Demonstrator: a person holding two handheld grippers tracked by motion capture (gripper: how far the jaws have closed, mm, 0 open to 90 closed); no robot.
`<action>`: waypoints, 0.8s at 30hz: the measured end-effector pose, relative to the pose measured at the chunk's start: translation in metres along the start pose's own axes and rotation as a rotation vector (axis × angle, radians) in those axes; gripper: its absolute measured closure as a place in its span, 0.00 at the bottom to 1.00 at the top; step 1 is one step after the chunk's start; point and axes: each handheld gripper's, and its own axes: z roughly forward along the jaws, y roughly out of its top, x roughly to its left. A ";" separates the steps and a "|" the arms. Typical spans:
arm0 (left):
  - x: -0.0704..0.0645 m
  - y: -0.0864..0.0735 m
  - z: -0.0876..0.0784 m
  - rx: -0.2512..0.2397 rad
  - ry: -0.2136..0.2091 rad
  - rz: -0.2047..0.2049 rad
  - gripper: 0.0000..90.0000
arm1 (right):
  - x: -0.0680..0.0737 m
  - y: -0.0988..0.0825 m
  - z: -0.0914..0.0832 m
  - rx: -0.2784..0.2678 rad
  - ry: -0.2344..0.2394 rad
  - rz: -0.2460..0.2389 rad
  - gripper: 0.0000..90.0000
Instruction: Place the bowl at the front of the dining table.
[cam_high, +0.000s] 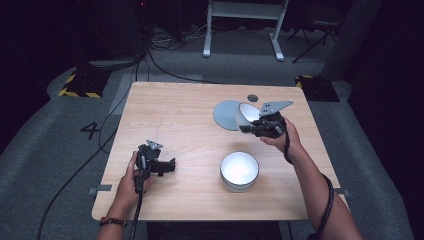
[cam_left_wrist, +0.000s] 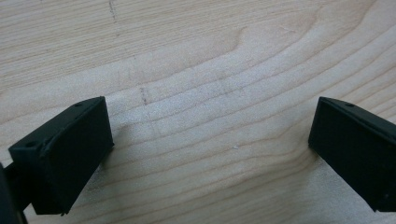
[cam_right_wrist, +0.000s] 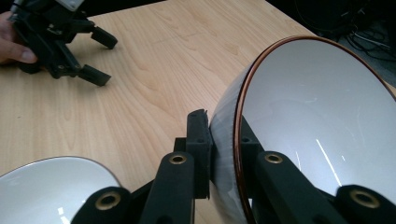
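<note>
The right gripper (cam_high: 246, 128) grips a tilted grey bowl (cam_right_wrist: 317, 116) by its brown-edged rim, above the worktop (cam_high: 180, 115). A second bowl (cam_high: 239, 171) sits upright nearby. The left gripper (cam_high: 173, 165) fingers are spread, empty.

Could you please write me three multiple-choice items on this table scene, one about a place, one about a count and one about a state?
1. Where does the free bowl stand?
A. near the table's front edge
B. on the grey plate
C. on the floor

2. How many bowls are in the scene?
A. one
B. two
C. four

3. What is the right gripper doing?
A. hanging open over bare wood
B. lying on the table
C. clamping the rim of a tilted bowl

Key: 1 A, the high view shows it on the wood nearest the person. 2 B, one stands free and one is held. 3 C, its jaws pinch the bowl's wall from both sides, while the left gripper is open.
</note>
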 end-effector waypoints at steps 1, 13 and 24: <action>0.000 0.000 0.000 -0.001 0.001 0.001 0.00 | -0.003 0.000 0.002 0.002 0.000 0.005 0.91; 0.000 0.000 0.000 0.001 -0.002 0.000 0.00 | -0.024 -0.001 0.029 0.048 -0.019 0.015 0.91; 0.000 0.000 0.000 0.001 0.000 0.001 0.00 | -0.042 -0.003 0.060 0.084 -0.035 0.045 0.92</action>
